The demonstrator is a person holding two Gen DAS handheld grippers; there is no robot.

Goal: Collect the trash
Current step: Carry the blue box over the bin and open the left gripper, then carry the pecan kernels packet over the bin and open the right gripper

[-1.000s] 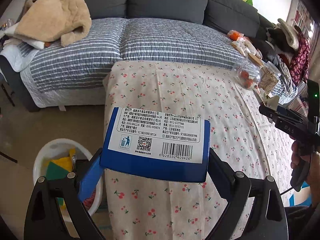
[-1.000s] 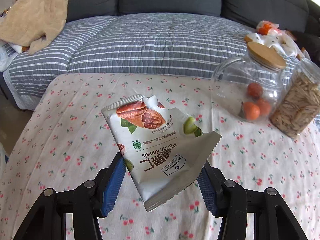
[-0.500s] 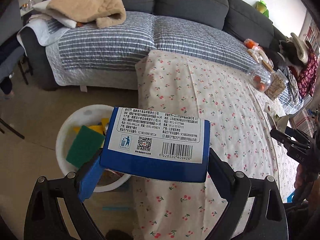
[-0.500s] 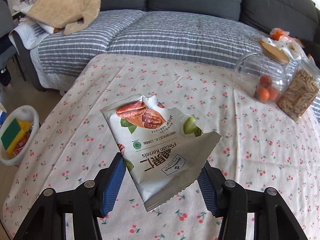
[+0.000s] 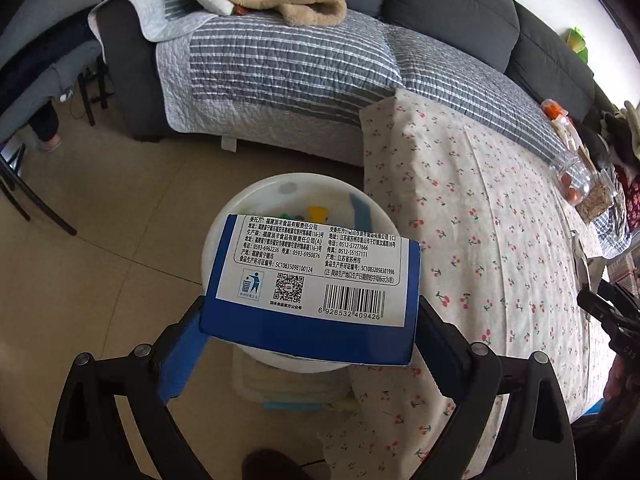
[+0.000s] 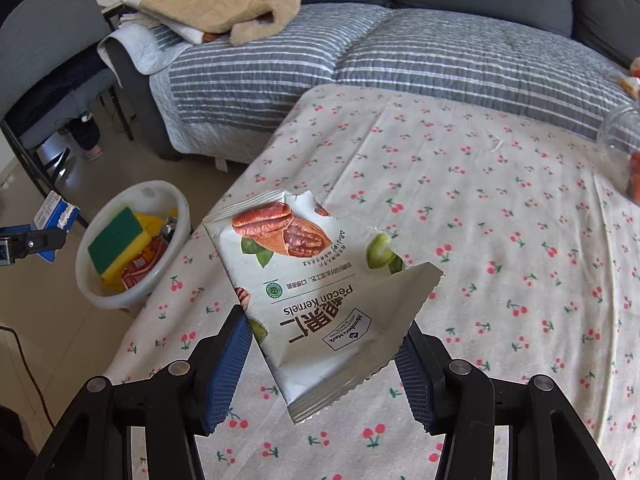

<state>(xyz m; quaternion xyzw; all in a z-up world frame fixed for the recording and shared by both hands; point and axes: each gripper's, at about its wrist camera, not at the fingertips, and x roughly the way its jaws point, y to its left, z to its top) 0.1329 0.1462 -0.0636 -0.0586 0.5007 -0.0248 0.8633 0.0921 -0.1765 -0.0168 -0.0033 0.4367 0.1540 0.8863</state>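
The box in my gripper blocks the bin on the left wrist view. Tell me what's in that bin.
Observer: A green-and-yellow sponge lies on top in the white bin, next to a red wrapper.
Operator: Report the right gripper's load.
Observer: The right gripper is shut on a torn pecan bag.
Operator: Say what's under that bag.
Observer: The cherry-print tablecloth. The bag is not over the bin, which stands on the floor to its left.
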